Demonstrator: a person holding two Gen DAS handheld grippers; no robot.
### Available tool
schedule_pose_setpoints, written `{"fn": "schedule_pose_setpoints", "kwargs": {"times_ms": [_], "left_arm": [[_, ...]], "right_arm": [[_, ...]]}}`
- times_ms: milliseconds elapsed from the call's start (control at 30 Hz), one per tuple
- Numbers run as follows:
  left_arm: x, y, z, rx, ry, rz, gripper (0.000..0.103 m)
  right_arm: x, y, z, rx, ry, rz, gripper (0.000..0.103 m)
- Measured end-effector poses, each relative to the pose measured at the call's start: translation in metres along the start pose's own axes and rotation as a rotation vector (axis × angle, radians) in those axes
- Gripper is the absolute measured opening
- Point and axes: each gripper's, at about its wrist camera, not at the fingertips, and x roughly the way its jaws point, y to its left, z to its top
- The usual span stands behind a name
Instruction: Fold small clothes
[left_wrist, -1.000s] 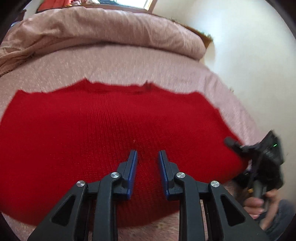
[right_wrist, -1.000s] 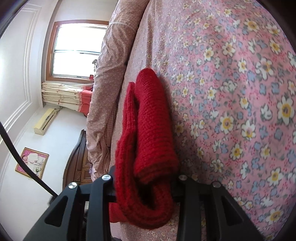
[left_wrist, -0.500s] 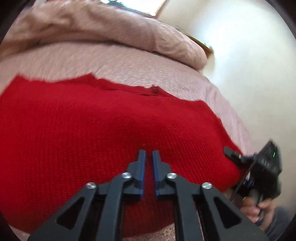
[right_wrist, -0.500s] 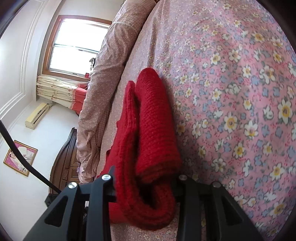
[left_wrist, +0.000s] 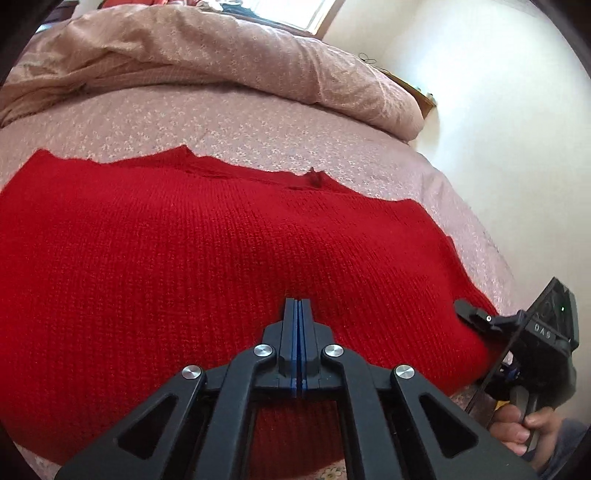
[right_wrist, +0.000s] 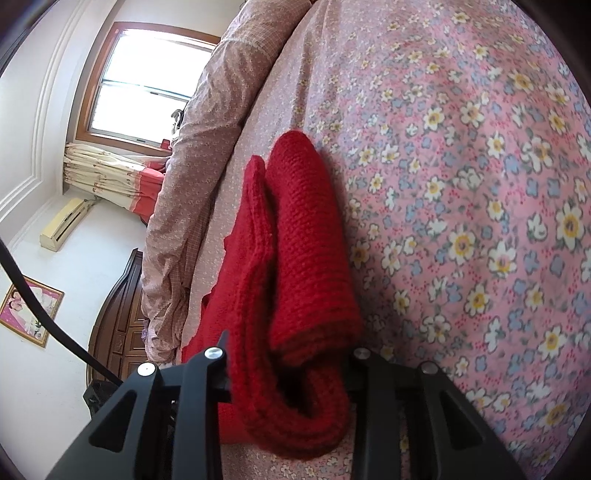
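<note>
1. Since a second ago the left gripper has drawn its blue-lined fingers together from a clear gap until they now meet flat, with nothing caught between them.
2. It hovers over the near middle of the red knitted sweater, which lies spread flat across the bed with its ragged far edge toward the rumpled duvet.
3. At the sweater's right edge a hand holds the right gripper.
4. In the right wrist view, that gripper's fingers clench a thick folded bunch of the sweater's knit, having just closed a little more on it.
5. Flowered pink bedsheet fills the right of that view, a window the far left.
</note>
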Motion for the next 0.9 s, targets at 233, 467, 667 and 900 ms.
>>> {"fn": "schedule_pose_setpoints", "kwargs": {"times_ms": [233, 467, 667, 900], "left_arm": [[0.0, 0.002, -0.001, 0.006, 0.002, -0.012, 0.0], [0.001, 0.005, 0.001, -0.009, 0.013, -0.029, 0.0], [0.001, 0.011, 0.004, -0.036, 0.031, -0.066, 0.0], [-0.06, 0.055, 0.036, -0.214, -0.016, -0.198, 0.0]], "right_arm": [[0.005, 0.007, -0.003, -0.006, 0.0, -0.019, 0.03], [0.005, 0.023, -0.001, -0.06, -0.016, -0.057, 0.024], [-0.007, 0.135, -0.011, -0.406, -0.131, -0.093, 0.022], [0.022, 0.248, -0.063, -0.769, -0.194, -0.2, 0.022]]}}
